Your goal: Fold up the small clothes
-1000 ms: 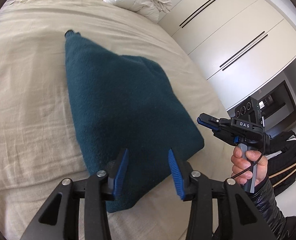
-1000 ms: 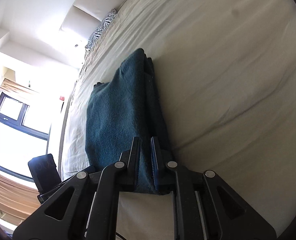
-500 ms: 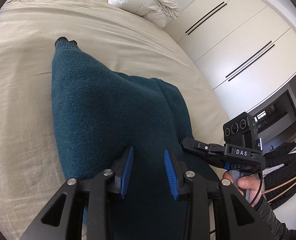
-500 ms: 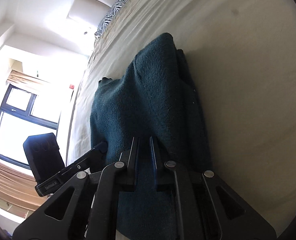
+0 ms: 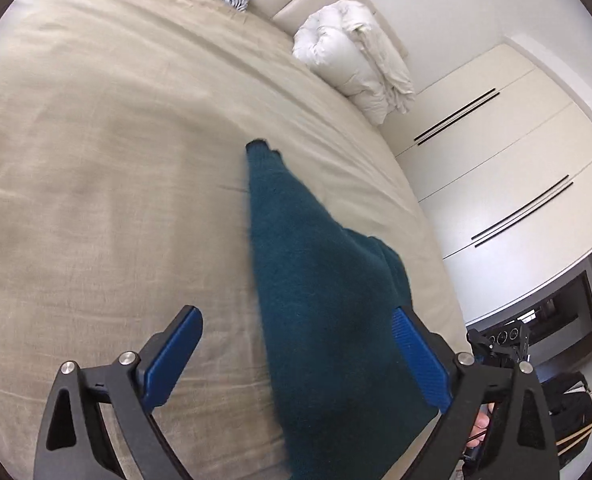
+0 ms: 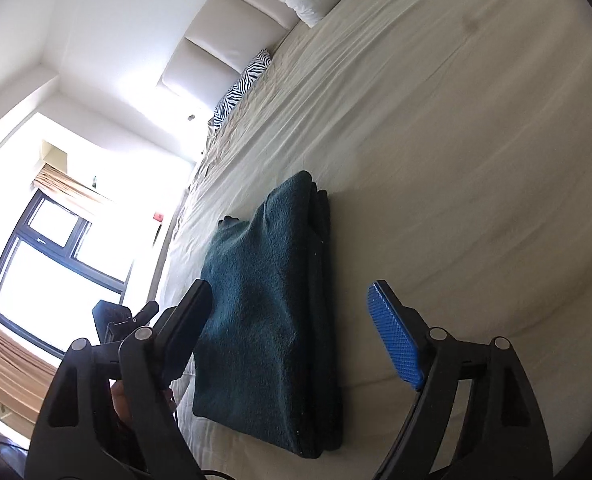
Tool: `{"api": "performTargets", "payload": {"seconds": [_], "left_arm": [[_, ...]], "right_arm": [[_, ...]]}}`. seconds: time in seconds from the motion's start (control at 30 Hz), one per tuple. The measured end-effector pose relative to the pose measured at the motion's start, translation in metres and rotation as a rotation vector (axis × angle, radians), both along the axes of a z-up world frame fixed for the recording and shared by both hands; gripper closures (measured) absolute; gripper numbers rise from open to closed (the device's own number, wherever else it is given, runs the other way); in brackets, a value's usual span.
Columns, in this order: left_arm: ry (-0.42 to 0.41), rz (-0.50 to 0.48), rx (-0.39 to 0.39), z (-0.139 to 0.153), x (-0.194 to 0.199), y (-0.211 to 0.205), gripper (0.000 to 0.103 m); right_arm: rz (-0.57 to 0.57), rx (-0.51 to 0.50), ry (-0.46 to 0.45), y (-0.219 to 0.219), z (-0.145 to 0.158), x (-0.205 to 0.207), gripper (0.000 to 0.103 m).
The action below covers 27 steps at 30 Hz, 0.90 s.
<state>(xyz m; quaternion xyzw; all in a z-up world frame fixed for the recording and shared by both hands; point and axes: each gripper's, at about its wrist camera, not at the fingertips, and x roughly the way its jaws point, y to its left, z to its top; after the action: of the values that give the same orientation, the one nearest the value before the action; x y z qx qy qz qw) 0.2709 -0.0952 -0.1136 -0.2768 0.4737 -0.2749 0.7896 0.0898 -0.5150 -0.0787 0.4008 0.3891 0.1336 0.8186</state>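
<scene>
Where frame cuts it, sweater (image 5: 328,320) blurs.

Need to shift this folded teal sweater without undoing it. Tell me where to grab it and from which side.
Take the teal sweater at its near short edge, where the stacked layers end toward the bed's edge. Come in low from the near side with one pad under the whole stack, so the layers stay pinched together.
</scene>
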Motion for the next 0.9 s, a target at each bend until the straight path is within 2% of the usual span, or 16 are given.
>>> {"api": "performTargets", "payload": {"seconds": [0.1,0.2,0.33,0.47,0.53,0.6,0.63,0.7,0.77,0.87,0.9], "left_arm": [[0.048,-0.071,0.024,-0.014,0.0,-0.018,0.011],[0.05,-0.106,0.034,-0.013,-0.002,-0.03,0.011],[0.08,-0.144,0.029,-0.01,0.002,-0.039,0.011],[0.091,-0.205,0.09,-0.011,-0.004,-0.054,0.013],[0.109,-0.194,0.087,-0.011,-0.006,-0.051,0.019],[0.132,-0.177,0.096,-0.012,-0.004,-0.048,0.031],[0.135,-0.176,0.109,-0.012,-0.004,-0.048,0.033],[0.137,-0.179,0.129,-0.012,-0.003,-0.051,0.035],[0.135,-0.179,0.146,-0.011,-0.004,-0.054,0.038],[0.121,-0.186,0.171,-0.007,-0.004,-0.061,0.047],[0.117,-0.188,0.178,-0.005,-0.004,-0.063,0.051]], "right_arm": [[0.065,-0.002,0.114,0.012,-0.013,0.018,0.022],[0.095,-0.019,0.209,0.026,-0.032,0.036,0.024],[0.127,-0.012,0.24,0.032,-0.034,0.06,0.026],[0.227,-0.076,0.282,0.054,-0.036,0.076,0.029],[0.242,-0.073,0.289,0.06,-0.038,0.08,0.029],[0.239,-0.042,0.291,0.062,-0.04,0.087,0.038],[0.249,-0.025,0.298,0.064,-0.042,0.09,0.044],[0.259,-0.049,0.301,0.071,-0.044,0.091,0.046],[0.262,-0.055,0.297,0.076,-0.044,0.09,0.053],[0.248,-0.065,0.306,0.081,-0.046,0.09,0.067],[0.244,-0.082,0.305,0.084,-0.046,0.09,0.069]]}}
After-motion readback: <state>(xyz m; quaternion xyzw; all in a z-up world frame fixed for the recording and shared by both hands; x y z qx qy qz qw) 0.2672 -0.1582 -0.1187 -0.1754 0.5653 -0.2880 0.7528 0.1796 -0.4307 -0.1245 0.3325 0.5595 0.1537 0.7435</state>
